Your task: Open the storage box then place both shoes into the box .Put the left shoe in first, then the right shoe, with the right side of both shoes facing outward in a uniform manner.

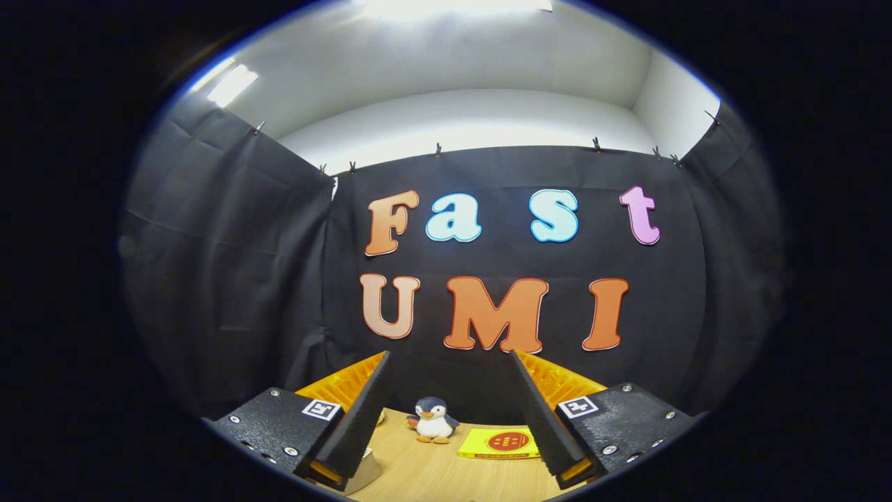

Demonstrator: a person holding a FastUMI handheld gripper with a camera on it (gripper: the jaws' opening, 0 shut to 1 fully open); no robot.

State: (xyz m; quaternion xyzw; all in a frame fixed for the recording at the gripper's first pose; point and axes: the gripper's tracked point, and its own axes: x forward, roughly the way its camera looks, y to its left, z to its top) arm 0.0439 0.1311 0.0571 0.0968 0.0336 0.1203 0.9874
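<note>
My gripper (449, 376) is held high and looks toward the back of the booth, its two fingers wide apart with nothing between them. The left finger (362, 411) and the right finger (540, 411) frame a strip of wooden table (432, 474). A pale object (366, 474) peeks out beneath the left finger; I cannot tell what it is.
A small plush penguin (433, 420) stands on the table beyond the fingers, near the black cloth wall. A flat yellow card with a red mark (500, 443) lies to its right, just ahead of the right finger.
</note>
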